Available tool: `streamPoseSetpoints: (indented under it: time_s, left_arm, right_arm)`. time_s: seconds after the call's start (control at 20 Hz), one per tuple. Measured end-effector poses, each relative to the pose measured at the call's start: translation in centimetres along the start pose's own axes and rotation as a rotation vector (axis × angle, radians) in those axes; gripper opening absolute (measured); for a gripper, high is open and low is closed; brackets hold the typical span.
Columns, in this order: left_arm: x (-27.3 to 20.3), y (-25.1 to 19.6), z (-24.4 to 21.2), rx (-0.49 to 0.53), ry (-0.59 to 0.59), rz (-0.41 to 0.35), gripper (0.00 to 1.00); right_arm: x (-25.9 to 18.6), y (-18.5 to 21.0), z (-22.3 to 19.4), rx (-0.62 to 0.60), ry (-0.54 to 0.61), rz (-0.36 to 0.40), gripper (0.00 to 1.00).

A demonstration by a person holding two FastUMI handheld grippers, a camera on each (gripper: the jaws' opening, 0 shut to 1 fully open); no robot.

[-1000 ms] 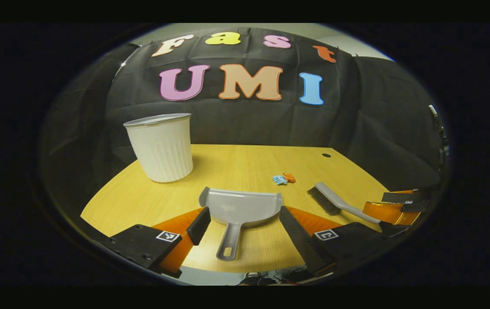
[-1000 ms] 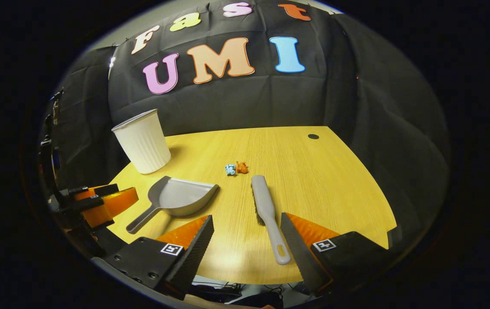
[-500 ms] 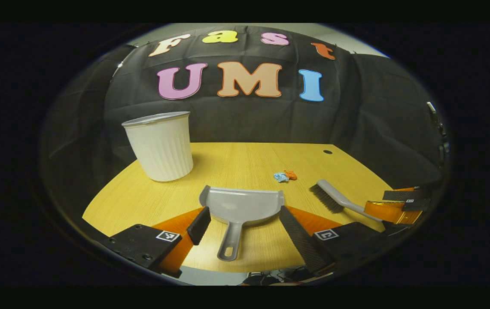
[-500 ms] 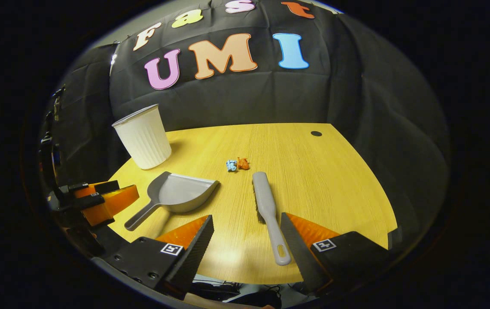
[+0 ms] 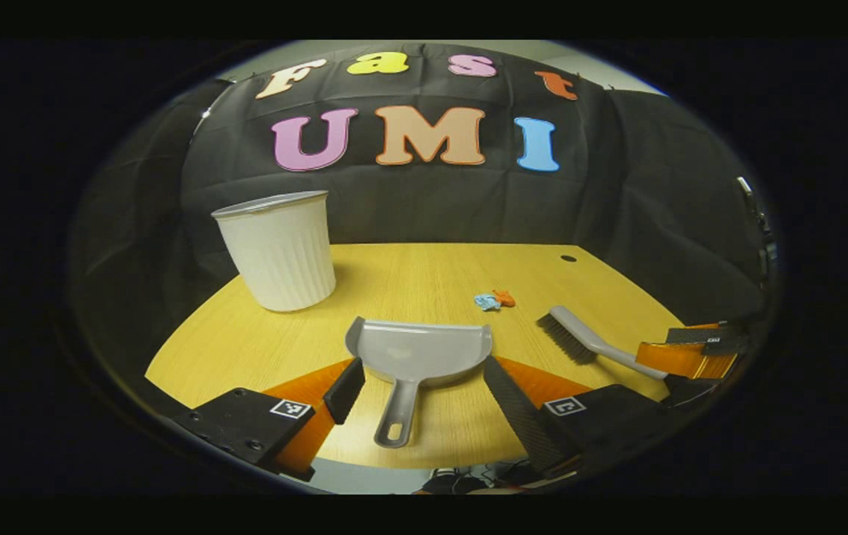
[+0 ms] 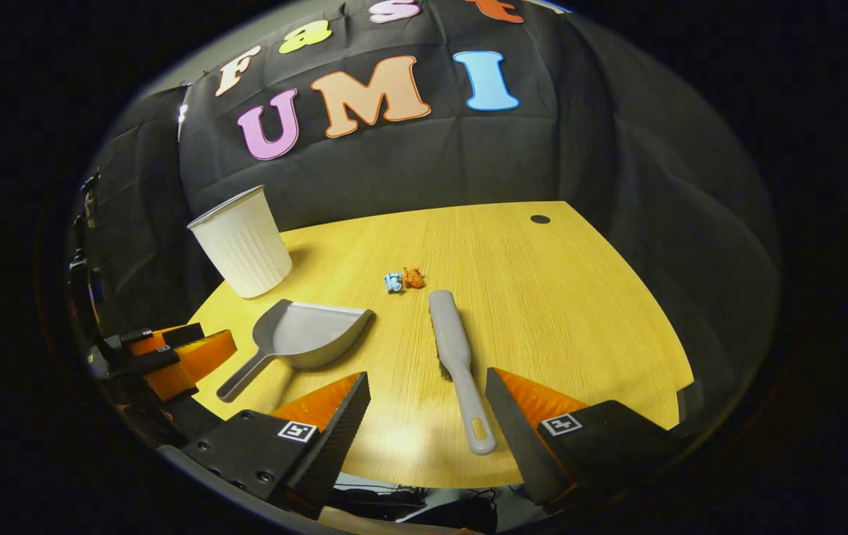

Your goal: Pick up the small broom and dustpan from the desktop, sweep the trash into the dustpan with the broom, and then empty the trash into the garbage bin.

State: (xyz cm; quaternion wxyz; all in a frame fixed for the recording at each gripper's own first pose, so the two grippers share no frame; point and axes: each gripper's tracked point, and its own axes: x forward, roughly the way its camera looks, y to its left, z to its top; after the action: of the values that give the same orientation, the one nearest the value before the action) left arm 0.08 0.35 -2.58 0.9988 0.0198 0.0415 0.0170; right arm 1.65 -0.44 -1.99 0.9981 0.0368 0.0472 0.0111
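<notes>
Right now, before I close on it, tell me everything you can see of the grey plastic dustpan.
The grey plastic dustpan lies flat on the yellow wooden desktop, empty. It has a shallow scoop with raised sides and a straight handle ending in a hanging slot, pointing at the near edge. The open left gripper straddles the handle without touching it. The white ribbed bin stands beyond it.

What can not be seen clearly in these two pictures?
- Inside of the white garbage bin: hidden by its own wall in both views.
- Two trash scraps, blue and orange: too small to tell the material.
- Broom bristles: underneath in the right gripper view.
- Broom handle end: behind the right gripper in the left gripper view.
- Dustpan: its underside rests on the desk.
</notes>
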Motion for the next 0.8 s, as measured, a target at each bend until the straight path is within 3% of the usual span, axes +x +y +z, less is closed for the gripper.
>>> streamPoseSetpoints:
  time_s: [0.8]
  left_arm:
    - [-0.2,0.2,-1.2,0.013,0.028,0.02,0.97]
  right_arm:
    - [0.5,-0.7,-1.0,0.036,0.004,0.009,0.93]
